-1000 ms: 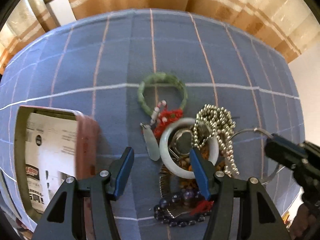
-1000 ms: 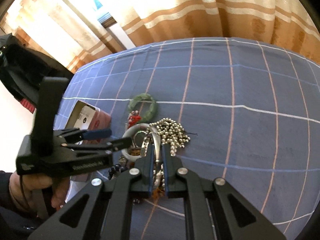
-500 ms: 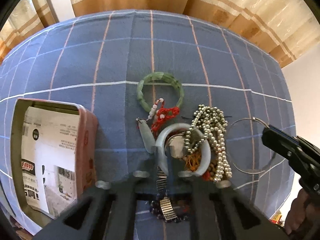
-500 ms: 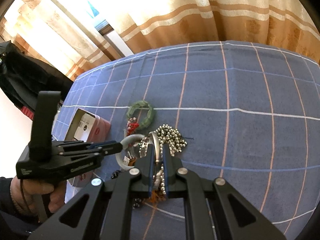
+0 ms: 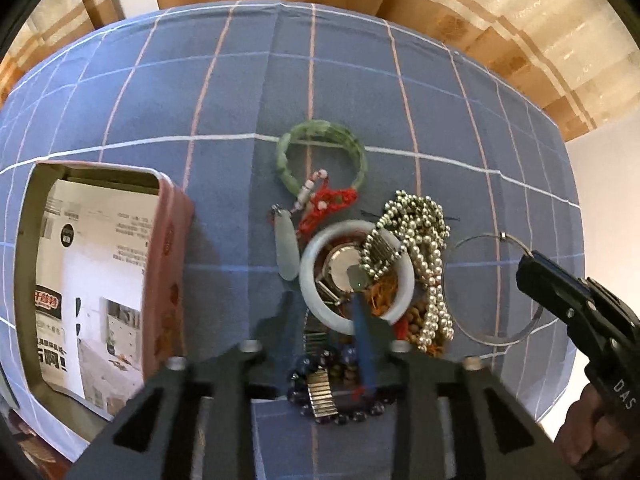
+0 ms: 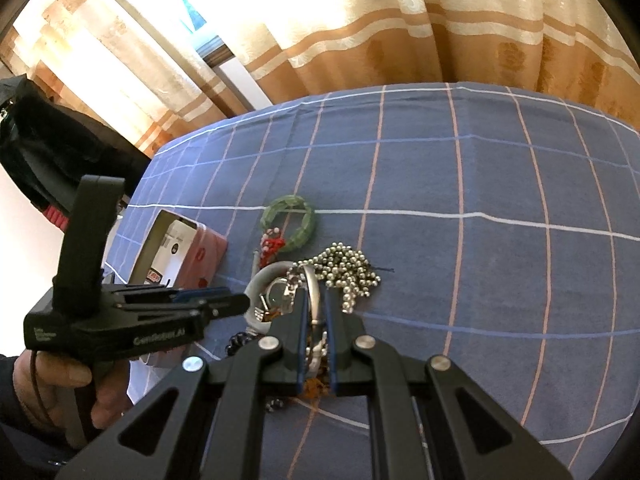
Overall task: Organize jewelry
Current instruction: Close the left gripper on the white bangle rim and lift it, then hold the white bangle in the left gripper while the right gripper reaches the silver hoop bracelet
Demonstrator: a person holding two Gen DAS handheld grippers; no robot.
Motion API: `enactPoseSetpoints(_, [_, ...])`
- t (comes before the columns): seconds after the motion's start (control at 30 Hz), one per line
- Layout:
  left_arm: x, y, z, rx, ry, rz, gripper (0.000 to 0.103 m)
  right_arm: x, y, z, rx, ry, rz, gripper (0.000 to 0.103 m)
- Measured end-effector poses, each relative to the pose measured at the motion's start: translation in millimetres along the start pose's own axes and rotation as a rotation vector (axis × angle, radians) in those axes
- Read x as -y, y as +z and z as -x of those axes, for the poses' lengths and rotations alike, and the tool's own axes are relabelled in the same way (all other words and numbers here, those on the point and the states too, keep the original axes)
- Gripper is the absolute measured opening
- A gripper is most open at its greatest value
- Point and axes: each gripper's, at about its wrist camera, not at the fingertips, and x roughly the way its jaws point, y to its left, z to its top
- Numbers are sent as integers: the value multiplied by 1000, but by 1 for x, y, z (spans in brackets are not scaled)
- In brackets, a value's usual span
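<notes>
Silver hoop (image 6: pixel 313 296) beside the white bangle (image 5: pixel 356 276) is being pinched by the right gripper (image 6: pixel 316 344), while the left gripper (image 5: pixel 326 332), having just reopened partway, is hovering empty-jawed over that bangle, nothing yet boxed.

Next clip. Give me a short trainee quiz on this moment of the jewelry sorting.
1. True or false: the green bangle lies inside the red tin.
2. What is the right gripper shut on?
3. Fill in: the watch face lies inside the ___ bangle.

Key: 1 false, it lies on the cloth. 2 the thin silver hoop. 3 white.
</notes>
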Motion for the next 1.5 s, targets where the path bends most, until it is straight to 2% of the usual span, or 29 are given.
enactPoseSetpoints(0.4, [17,16,-31,-69,28,-3,31,6,0,1,12,-4,12,11])
enactPoseSetpoints(0.43, [17,18,-34,-67,45,-9,22,6,1,1,13,1,14,11])
enactPoseSetpoints(0.5, [19,23,-38,-67,49,-19,12,6,2,-1,11,14,15,11])
enactPoseSetpoints(0.57, [23,27,-38,-61,46,-35,9,7,1,-2,6,18,13,11])
enactPoseSetpoints(0.63, [29,26,-35,-39,55,-56,8,12,1,-4,-5,20,-6,11])
enactPoseSetpoints(0.7, [32,26,-29,-19,56,-58,8,21,0,-5,-10,18,-45,16])
enactPoseSetpoints(0.73, [33,26,-26,-6,59,-60,8,27,-1,-5,-12,4,-69,22])
enactPoseSetpoints(0.77, [35,25,-19,14,55,-61,8,31,-2,-6,-21,-4,-87,33])
enactPoseSetpoints(0.8, [36,24,-14,28,55,-63,8,35,-3,-6,-26,-8,-98,37])
enactPoseSetpoints(1.03, [34,27,27,125,50,-49,8,46,-18,-9,-80,-48,-92,38])
enactPoseSetpoints(1.23, [24,11,54,174,30,-31,8,37,-23,-29,-118,-86,-22,38])
enactPoseSetpoints(1.3, [18,6,62,184,21,-26,8,33,-21,-38,-125,-119,19,38])
enactPoseSetpoints(1.37, [13,5,66,190,21,-17,8,28,-21,-50,-138,-191,80,38])
enactPoseSetpoints(1.43, [9,2,69,198,18,-5,8,23,-21,-52,-117,-212,135,35])
enactPoseSetpoints(1.47, [6,0,71,201,19,1,8,18,-21,-54,-116,-236,181,11])
enactPoseSetpoints(1.5, [3,-2,73,204,18,10,8,17,-21,-55,-125,-230,190,11])
